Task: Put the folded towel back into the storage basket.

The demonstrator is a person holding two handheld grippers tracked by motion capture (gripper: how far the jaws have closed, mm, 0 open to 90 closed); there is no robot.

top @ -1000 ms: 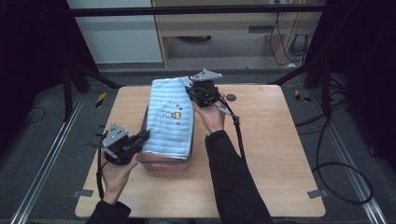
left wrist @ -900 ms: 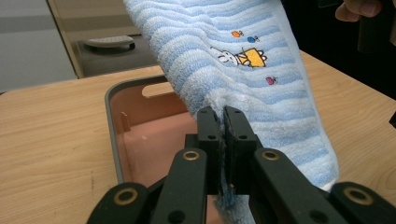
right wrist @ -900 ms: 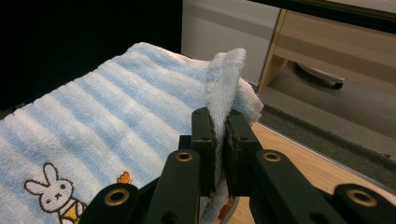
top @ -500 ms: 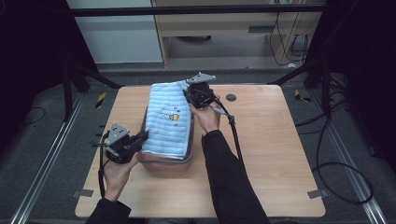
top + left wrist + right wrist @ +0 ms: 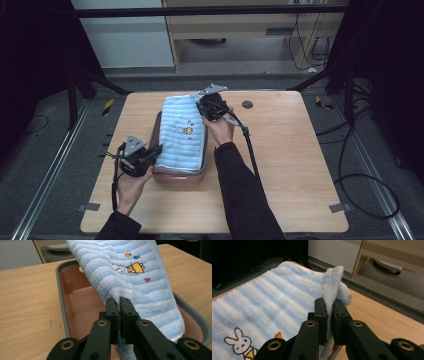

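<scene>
A blue-and-white striped towel (image 5: 181, 132) with a small rabbit picture is stretched over a pink tray with a grey rim (image 5: 175, 176) on the wooden table. My left gripper (image 5: 155, 151) is shut on the towel's near left corner (image 5: 117, 296), low over the tray's pink floor (image 5: 80, 307). My right gripper (image 5: 202, 106) is shut on the far right corner (image 5: 332, 282), which stands up in a fold between its jaws. The towel (image 5: 262, 302) slopes down from the far end toward the near end.
A small dark round disc (image 5: 247, 104) lies on the table (image 5: 300, 165) right of the right gripper. Black cables trail from both grippers. Beyond the far edge stand a white cabinet (image 5: 127, 35) and a wooden shelf unit (image 5: 240, 30); dark frame bars flank the table.
Both grippers have sunk with the towel held between them, so the towel now lies lower over the tray. Both grips are unchanged.
</scene>
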